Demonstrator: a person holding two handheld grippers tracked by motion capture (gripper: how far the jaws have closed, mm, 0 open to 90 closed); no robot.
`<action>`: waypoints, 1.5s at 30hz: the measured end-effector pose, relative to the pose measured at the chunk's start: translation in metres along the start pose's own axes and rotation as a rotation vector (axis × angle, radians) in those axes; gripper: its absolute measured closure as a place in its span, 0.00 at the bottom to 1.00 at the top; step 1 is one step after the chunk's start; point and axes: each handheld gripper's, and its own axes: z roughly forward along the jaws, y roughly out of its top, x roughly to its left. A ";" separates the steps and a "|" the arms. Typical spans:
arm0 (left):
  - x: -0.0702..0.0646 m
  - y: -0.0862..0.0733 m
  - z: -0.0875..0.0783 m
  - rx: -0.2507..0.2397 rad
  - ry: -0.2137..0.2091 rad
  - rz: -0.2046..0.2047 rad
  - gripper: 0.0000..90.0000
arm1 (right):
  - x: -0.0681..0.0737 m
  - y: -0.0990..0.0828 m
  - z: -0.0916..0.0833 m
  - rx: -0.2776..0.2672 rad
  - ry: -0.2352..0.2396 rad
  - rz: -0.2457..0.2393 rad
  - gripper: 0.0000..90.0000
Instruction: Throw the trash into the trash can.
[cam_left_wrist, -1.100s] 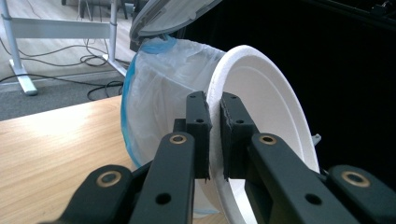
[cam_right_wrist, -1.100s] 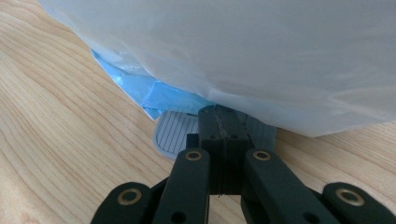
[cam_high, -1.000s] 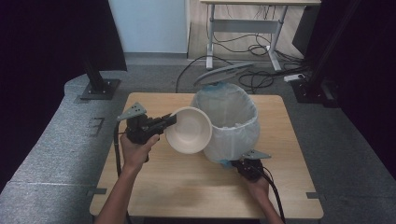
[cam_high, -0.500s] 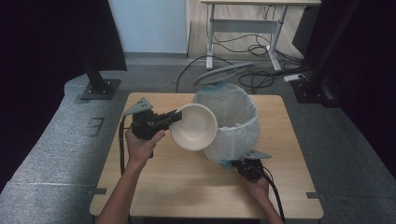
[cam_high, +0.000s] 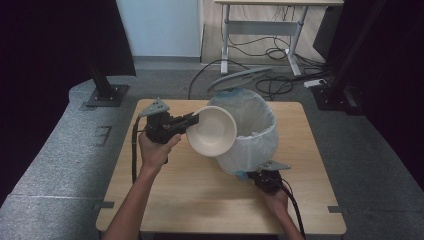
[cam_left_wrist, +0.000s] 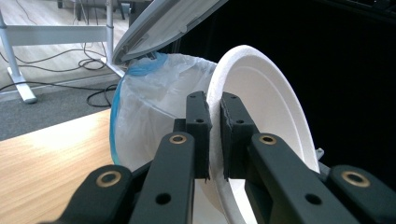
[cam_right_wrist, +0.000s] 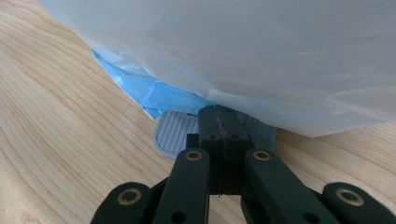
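Bowl (cam_high: 211, 132) in left gripper (cam_left_wrist: 214, 135), no readable markings.

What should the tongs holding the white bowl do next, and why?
Probably carry the white bowl a little farther over the open bin before letting go. The left tongs pinch its rim and hold it tilted on edge, beside the bin's near side rather than above the opening. The lid is up, with the right tongs shut and pressing the pedal.
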 end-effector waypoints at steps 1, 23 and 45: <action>0.000 0.001 0.001 0.001 0.000 0.002 0.93 | 0.000 0.000 0.000 0.000 0.000 0.001 0.99; -0.002 0.019 0.027 -0.003 -0.026 0.001 0.93 | -0.001 0.000 0.000 0.002 0.010 0.010 0.99; -0.016 0.043 0.045 -0.019 -0.040 0.027 0.93 | -0.001 0.000 0.000 0.002 0.009 0.007 0.99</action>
